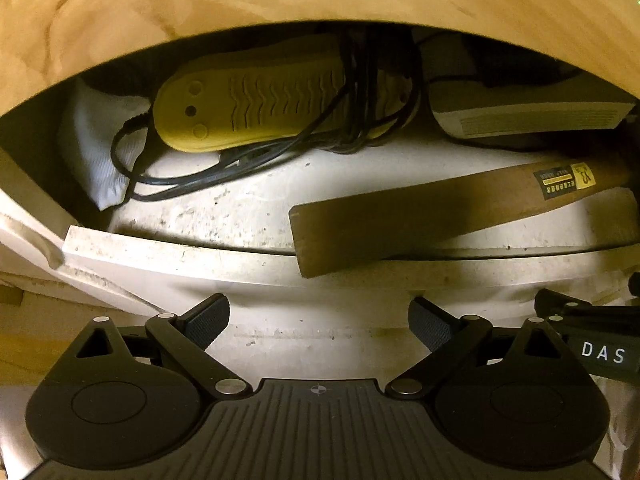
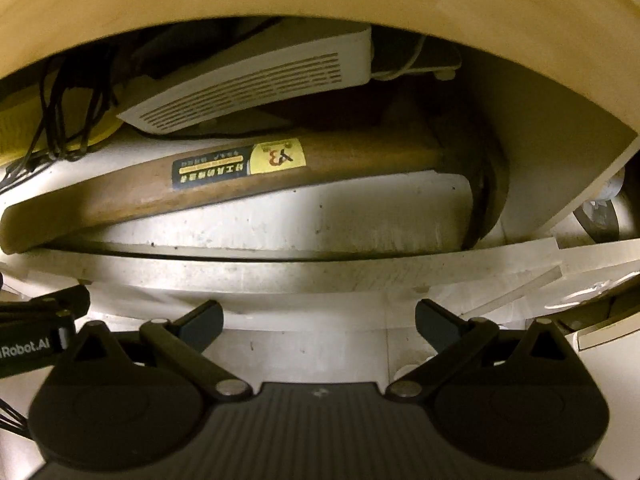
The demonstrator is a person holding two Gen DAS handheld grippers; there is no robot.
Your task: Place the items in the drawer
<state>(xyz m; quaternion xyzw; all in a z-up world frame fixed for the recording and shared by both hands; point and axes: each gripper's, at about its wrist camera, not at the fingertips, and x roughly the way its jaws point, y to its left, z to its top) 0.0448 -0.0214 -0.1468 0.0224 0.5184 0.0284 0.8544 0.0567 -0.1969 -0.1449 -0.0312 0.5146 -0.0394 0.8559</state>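
Left gripper [image 1: 318,322]: fingers spread wide, holding nothing, near the drawer [image 1: 168,258] front.
Right gripper [image 2: 319,322]: fingers wide apart, empty, beside the left one.
Wooden handle [image 2: 168,192]: lying in the drawer, its near end over the front edge.
Yellow device [image 1: 248,98]: far left, wrapped in black cord [image 1: 360,92].
White vented box [image 2: 256,76]: far right.

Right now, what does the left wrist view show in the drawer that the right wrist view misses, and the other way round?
Only the left wrist view shows the yellow shoe-shaped device in full, its black cord trailing over the drawer floor, and a white cloth at the far left. Only the right wrist view shows the drawer's right wall and the handle's dark far end. Both show the wooden handle with its yellow label, the white vented box, the drawer's front edge, and open, empty grippers: left gripper, right gripper.
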